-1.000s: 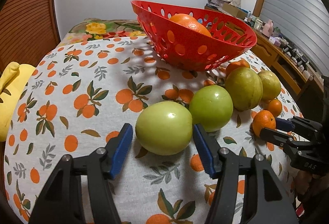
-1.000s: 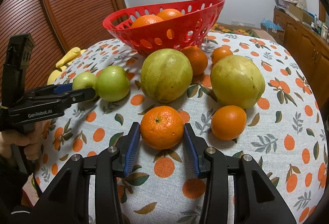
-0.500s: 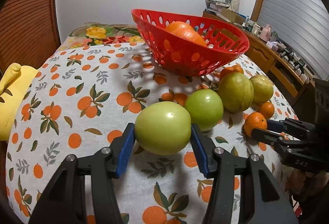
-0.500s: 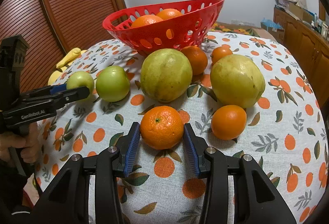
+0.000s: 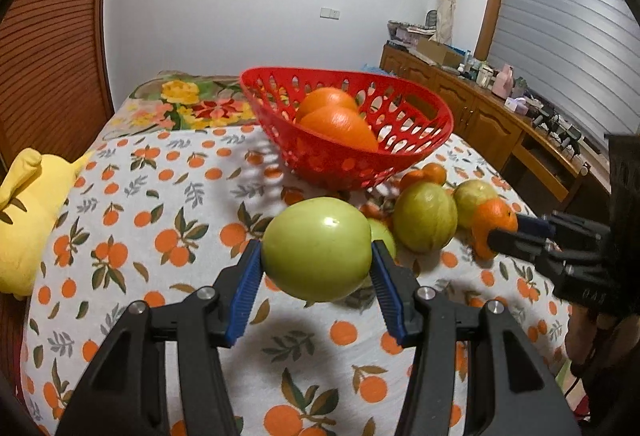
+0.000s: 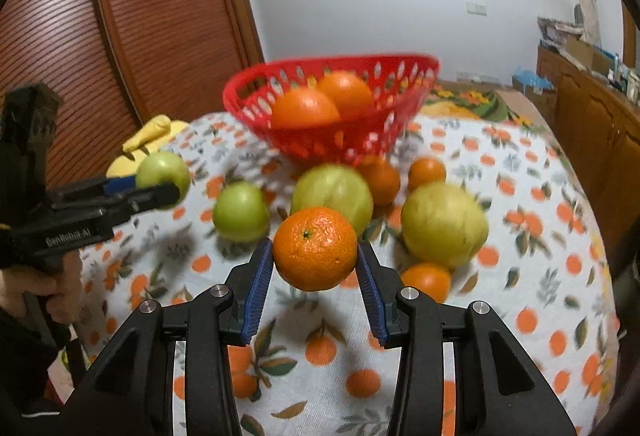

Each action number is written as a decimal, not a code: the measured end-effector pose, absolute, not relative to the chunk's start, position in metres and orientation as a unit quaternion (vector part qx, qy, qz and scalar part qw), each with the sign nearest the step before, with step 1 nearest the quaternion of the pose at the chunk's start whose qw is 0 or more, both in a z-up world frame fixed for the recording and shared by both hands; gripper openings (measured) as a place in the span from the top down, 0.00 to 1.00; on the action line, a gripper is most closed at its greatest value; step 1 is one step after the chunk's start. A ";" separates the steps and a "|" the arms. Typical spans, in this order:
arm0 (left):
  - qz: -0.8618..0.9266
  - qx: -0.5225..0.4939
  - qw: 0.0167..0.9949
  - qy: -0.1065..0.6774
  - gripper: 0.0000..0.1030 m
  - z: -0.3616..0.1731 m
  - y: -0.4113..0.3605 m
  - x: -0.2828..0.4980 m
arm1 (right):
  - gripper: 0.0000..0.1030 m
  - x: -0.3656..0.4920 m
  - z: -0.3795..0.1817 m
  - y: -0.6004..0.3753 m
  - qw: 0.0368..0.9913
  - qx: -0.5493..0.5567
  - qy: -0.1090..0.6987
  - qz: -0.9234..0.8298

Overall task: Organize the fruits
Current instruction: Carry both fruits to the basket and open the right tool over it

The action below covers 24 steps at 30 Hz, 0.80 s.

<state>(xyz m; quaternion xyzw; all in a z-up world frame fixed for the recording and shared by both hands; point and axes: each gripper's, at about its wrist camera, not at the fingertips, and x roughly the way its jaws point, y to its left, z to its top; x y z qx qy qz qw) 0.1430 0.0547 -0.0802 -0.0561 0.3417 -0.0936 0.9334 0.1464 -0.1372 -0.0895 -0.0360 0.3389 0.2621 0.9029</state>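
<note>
Both pairs of jaws are closed on fruit, and both fruits hang clear of the table. Left gripper point(image 5: 317, 268) clamps a green apple point(image 5: 316, 248) between its blue pads, which press on the apple's two sides; a shadow on the cloth beneath shows it is off the surface. Right gripper point(image 6: 315, 268) clamps a small orange point(image 6: 315, 248) the same way, stem end facing the camera.

Ahead of both stands a red perforated basket point(image 5: 412, 144) on a tablecloth point(image 5: 140, 196) printed with oranges and leaves. Two large oranges point(image 5: 340, 124) already lie inside it. Still on the cloth, near the basket's foot, are two large yellow-green fruits point(image 6: 442, 222), a second green apple point(image 6: 240, 212), and several small oranges point(image 6: 427, 172). A yellow plush toy point(image 5: 28, 208) lies at the table's left edge.

Judging from this, each fruit is on its way to the basket.

Risks from here: both fruits are round and smooth, gripped only at two narrow contact lines, so a tilt or a jolt could let one slip and roll off the table. The basket is light and flares outward; a gripper knocking its rim could tip it or push it into the fruit beside it. Both hands heading for the same opening could also collide. Dropping from height might bounce a fruit out.
</note>
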 end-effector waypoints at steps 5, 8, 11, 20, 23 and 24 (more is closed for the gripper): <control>-0.098 -0.048 0.937 0.332 0.49 -0.069 0.049 0.147 | 0.59 0.158 -0.068 -0.136 0.910 -0.046 0.318 0.261; -0.098 -0.045 0.939 0.326 0.49 -0.063 0.047 0.150 | 0.59 0.166 -0.059 -0.135 0.913 -0.049 0.311 0.262; -0.098 -0.042 0.940 0.323 0.49 -0.058 0.045 0.155 | 0.59 0.178 -0.051 -0.134 0.914 -0.048 0.307 0.261; -0.097 -0.032 0.943 0.316 0.49 -0.048 0.043 0.165 | 0.59 0.205 -0.040 -0.122 0.914 -0.064 0.305 0.260; -0.096 -0.029 0.944 0.314 0.49 -0.045 0.042 0.168 | 0.59 0.213 -0.040 -0.117 0.912 -0.070 0.309 0.261; -0.096 -0.028 0.944 0.314 0.49 -0.044 0.042 0.169 | 0.59 0.216 -0.041 -0.115 0.911 -0.071 0.311 0.261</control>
